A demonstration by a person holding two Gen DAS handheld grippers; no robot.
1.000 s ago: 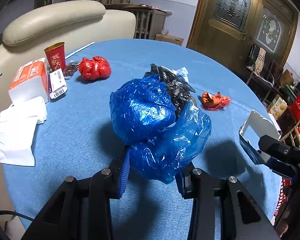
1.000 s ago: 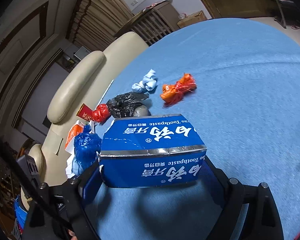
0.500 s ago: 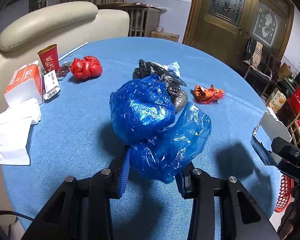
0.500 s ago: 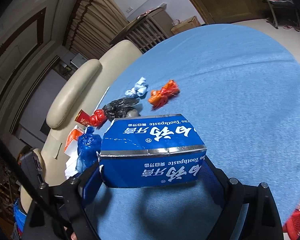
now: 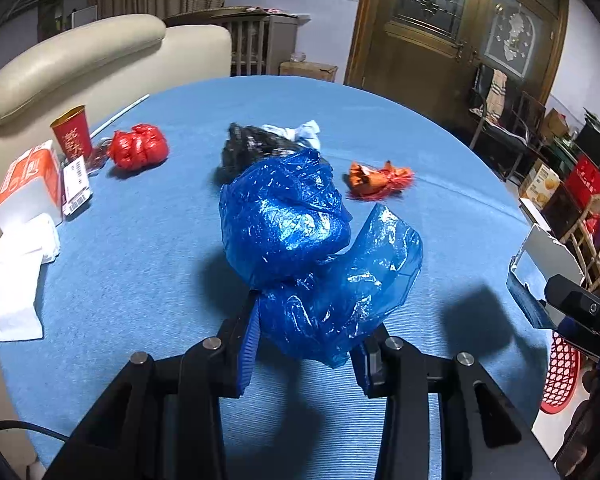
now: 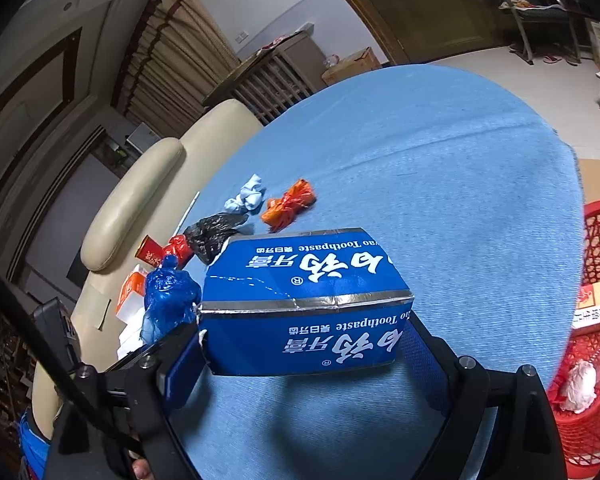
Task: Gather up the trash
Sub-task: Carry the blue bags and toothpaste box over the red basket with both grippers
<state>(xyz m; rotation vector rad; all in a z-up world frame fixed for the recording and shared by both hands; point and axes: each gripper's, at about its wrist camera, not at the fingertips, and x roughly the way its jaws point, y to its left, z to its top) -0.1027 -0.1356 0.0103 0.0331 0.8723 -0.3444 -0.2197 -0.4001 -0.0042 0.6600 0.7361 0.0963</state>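
While both loads are hanging above the blue table [image 5: 132, 248], I am logging them: left gripper [image 5: 306, 344] is clamping the blue plastic bag [image 5: 300, 240] by its lower folds; right gripper [image 6: 300, 364] is pinching the toothpaste box [image 6: 304, 304] across its length. The red basket [image 6: 596, 360] is sitting just past the table's edge. Risks I am noting: thin film slipping free, the hollow carton buckling, either item dropping short of the rim.

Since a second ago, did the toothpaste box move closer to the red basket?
Yes. The toothpaste box, held in the right gripper, has moved toward the red basket, which now shows beside the table's edge.
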